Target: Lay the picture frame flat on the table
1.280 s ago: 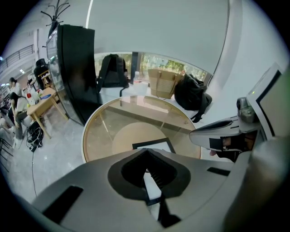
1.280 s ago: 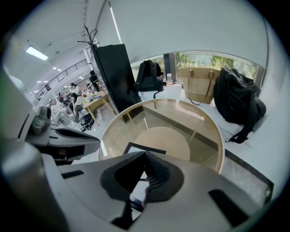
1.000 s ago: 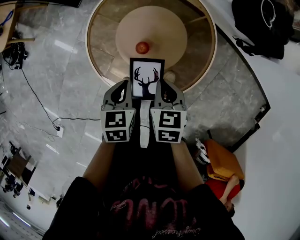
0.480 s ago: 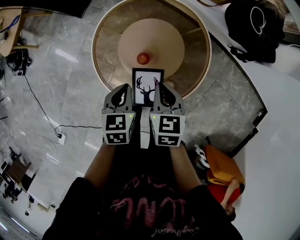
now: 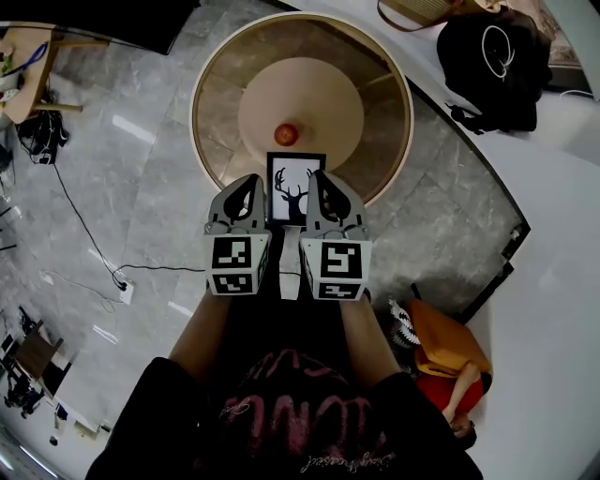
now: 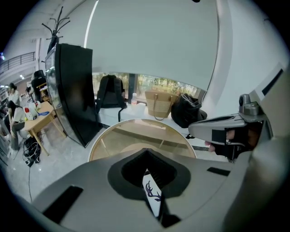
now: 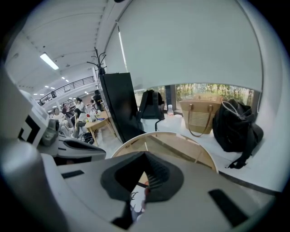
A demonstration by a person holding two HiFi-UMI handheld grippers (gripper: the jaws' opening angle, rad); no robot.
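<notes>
The picture frame [image 5: 296, 186], black-edged with a deer-antler print on white, is held upright over the near rim of the round glass table [image 5: 216, 84]. My left gripper [image 5: 249, 197] is shut on its left edge and my right gripper [image 5: 324, 197] on its right edge. In the left gripper view the frame [image 6: 153, 194] shows edge-on between the left gripper's [image 6: 152, 199] closed jaws. The frame [image 7: 135, 201] shows the same way in the right gripper [image 7: 138, 201] in the right gripper view. A red apple [image 5: 286, 134] lies just beyond the frame.
A black backpack [image 5: 487, 61] and a woven bag [image 5: 412, 11] sit on the white ledge behind the table. An orange and red bundle [image 5: 448, 349] lies on the floor at right. Cables [image 5: 89, 230] trail at left. A tall black panel [image 6: 74, 95] stands left of the table.
Both grippers keep hold of the frame. In the head view the table, apple and frame have slid downward and look a little smaller; the frame stays upright.
</notes>
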